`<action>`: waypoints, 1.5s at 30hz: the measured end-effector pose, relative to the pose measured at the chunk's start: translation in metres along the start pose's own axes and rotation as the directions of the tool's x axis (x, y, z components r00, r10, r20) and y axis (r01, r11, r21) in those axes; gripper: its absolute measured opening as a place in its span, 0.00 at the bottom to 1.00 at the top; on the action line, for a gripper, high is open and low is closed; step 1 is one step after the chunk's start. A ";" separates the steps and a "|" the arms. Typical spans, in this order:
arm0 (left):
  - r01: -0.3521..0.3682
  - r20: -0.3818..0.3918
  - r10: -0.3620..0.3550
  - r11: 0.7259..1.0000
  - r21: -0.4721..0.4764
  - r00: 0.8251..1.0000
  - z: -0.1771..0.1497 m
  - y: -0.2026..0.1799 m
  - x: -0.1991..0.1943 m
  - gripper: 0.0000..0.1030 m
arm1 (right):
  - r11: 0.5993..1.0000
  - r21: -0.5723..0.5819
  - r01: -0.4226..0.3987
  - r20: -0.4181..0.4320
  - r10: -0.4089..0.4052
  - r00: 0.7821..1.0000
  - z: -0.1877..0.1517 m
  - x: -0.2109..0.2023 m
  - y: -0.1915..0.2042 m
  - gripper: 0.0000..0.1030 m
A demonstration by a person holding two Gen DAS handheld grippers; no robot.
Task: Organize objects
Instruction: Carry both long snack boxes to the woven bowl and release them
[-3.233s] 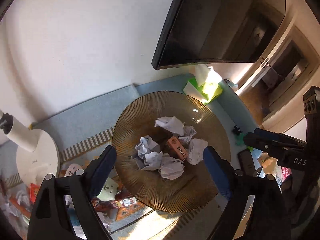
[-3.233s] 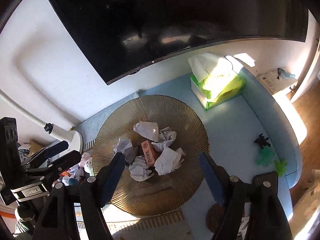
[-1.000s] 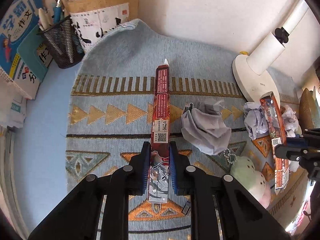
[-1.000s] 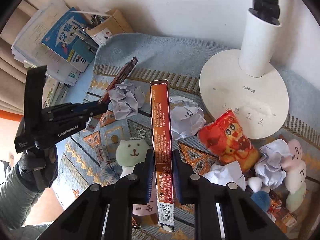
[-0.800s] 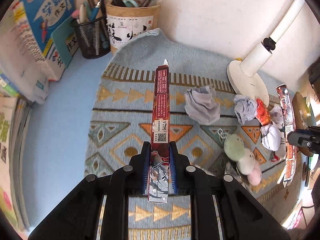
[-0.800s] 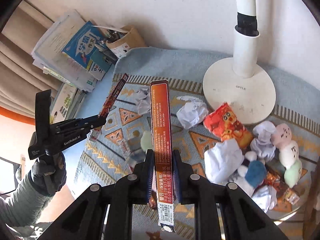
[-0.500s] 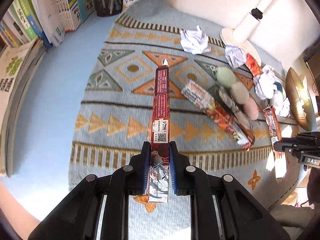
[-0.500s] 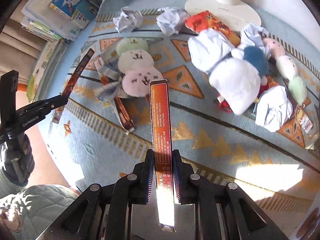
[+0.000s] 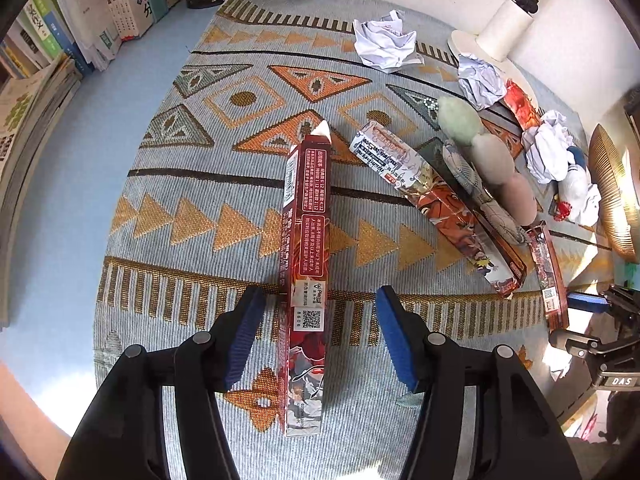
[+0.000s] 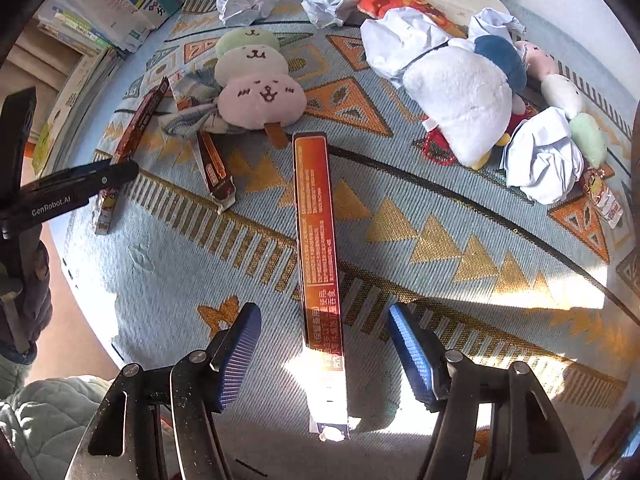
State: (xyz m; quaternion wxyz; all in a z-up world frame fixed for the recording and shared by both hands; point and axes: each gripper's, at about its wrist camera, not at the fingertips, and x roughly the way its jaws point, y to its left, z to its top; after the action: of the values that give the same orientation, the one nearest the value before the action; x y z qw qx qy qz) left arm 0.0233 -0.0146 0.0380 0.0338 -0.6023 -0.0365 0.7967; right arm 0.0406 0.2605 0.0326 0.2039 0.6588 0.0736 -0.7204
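A long dark red box (image 9: 306, 248) lies on the patterned rug (image 9: 200, 224), between the blue pads of my left gripper (image 9: 320, 336). That gripper is open, with a gap on each side of the box. In the right wrist view a long orange-red box (image 10: 318, 232) lies on the rug (image 10: 440, 240) between the fingers of my right gripper (image 10: 326, 360), which is open too and not touching it. The left gripper (image 10: 120, 172) shows at the left edge there, over the dark red box (image 10: 132, 140).
A third illustrated box (image 9: 436, 208) lies between the two. Crumpled paper balls (image 9: 384, 44), plush toys (image 10: 256, 84) and a white lamp base (image 9: 480, 44) crowd the rug's far side. Books (image 9: 100, 20) line the left. A gold ribbed bowl (image 9: 612, 200) sits at the right edge.
Both grippers were shut on their boxes half a second ago. Now both have opened and the two boxes rest on the rug near its front edge.
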 end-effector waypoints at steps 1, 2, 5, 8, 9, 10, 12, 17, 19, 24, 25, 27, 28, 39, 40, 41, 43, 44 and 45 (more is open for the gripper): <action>-0.025 0.015 0.025 1.000 0.015 1.000 -0.003 -0.003 -0.001 0.50 | 0.998 -0.041 0.047 0.014 -0.047 0.999 -0.003 0.001 0.008 0.57; -0.058 0.031 0.057 0.998 0.033 0.998 -0.005 -0.007 -0.002 0.37 | 0.992 -0.081 0.093 0.019 -0.092 0.996 -0.006 0.002 0.017 0.51; -0.053 0.035 0.052 0.998 0.021 0.998 -0.008 -0.005 -0.006 0.18 | 0.982 -0.162 0.099 0.042 -0.093 0.995 -0.012 -0.001 0.034 0.17; -0.041 0.054 0.041 0.999 -0.001 0.998 -0.009 -0.004 -0.019 0.15 | 0.980 -0.187 0.072 0.065 -0.061 0.996 -0.015 -0.011 0.037 0.16; -0.034 0.067 0.034 0.999 -0.006 0.997 -0.008 -0.005 -0.027 0.15 | 0.981 -0.186 0.061 0.078 -0.047 0.996 -0.015 -0.017 0.035 0.16; -0.024 0.080 0.025 1.000 -0.012 0.997 -0.008 -0.007 -0.035 0.15 | 0.984 -0.175 0.040 0.093 -0.024 0.995 -0.015 -0.026 0.031 0.16; -0.001 0.109 0.003 1.000 -0.016 0.994 -0.004 -0.013 -0.053 0.15 | 0.991 -0.133 -0.004 0.132 0.022 0.991 -0.013 -0.046 0.018 0.16; 0.045 0.203 -0.058 0.997 0.067 0.977 0.015 -0.062 -0.092 0.15 | 0.992 0.005 -0.127 0.264 0.121 0.957 -0.007 -0.102 -0.024 0.16; 0.070 0.229 -0.097 0.990 0.122 0.968 0.031 -0.093 -0.101 0.15 | 0.986 0.059 -0.154 0.322 0.127 0.938 -0.009 -0.125 -0.047 0.16; 0.164 0.259 -0.242 0.944 0.286 0.935 0.055 -0.188 -0.113 0.15 | 0.966 0.215 -0.143 0.458 0.030 0.888 -0.028 -0.186 -0.115 0.16; 0.192 0.257 -0.279 0.929 0.317 0.925 0.060 -0.208 -0.116 0.15 | 0.957 0.255 -0.137 0.479 -0.002 0.878 -0.035 -0.197 -0.130 0.16; 0.241 0.241 -0.345 0.895 0.375 0.907 0.068 -0.248 -0.119 0.15 | 0.935 0.332 -0.124 0.512 -0.068 0.856 -0.049 -0.217 -0.161 0.16; 0.257 0.234 -0.369 0.880 0.400 0.899 0.072 -0.269 -0.119 0.15 | 0.921 0.374 -0.109 0.519 -0.110 0.848 -0.057 -0.227 -0.177 0.16; 0.372 0.089 -0.486 0.762 0.531 0.869 0.108 -0.421 -0.091 0.15 | 0.769 0.631 -0.104 0.468 -0.271 0.841 -0.101 -0.257 -0.306 0.16; 0.365 0.087 -0.482 0.759 0.540 0.872 0.109 -0.428 -0.088 0.15 | 0.764 0.635 -0.113 0.469 -0.265 0.843 -0.101 -0.256 -0.312 0.16; 0.362 0.082 -0.480 0.753 0.549 0.873 0.109 -0.430 -0.085 0.15 | 0.760 0.639 -0.118 0.467 -0.262 0.844 -0.098 -0.254 -0.317 0.16; 0.358 0.078 -0.478 0.746 0.561 0.875 0.111 -0.438 -0.079 0.15 | 0.755 0.644 -0.120 0.461 -0.258 0.849 -0.093 -0.250 -0.326 0.16; 0.358 0.073 -0.478 0.742 0.566 0.875 0.114 -0.442 -0.076 0.15 | 0.756 0.643 -0.122 0.453 -0.247 0.857 -0.089 -0.245 -0.330 0.16; 0.371 0.056 -0.484 0.735 0.568 0.873 0.116 -0.446 -0.072 0.15 | 0.756 0.644 -0.119 0.438 -0.236 0.868 -0.085 -0.240 -0.334 0.21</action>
State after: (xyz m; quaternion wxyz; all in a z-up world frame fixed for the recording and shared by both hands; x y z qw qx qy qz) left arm -0.0642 0.4199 0.1829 0.3811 -0.4595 0.0479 0.8008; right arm -0.0005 0.6422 0.2034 -0.0498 0.4787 -0.2150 -0.8498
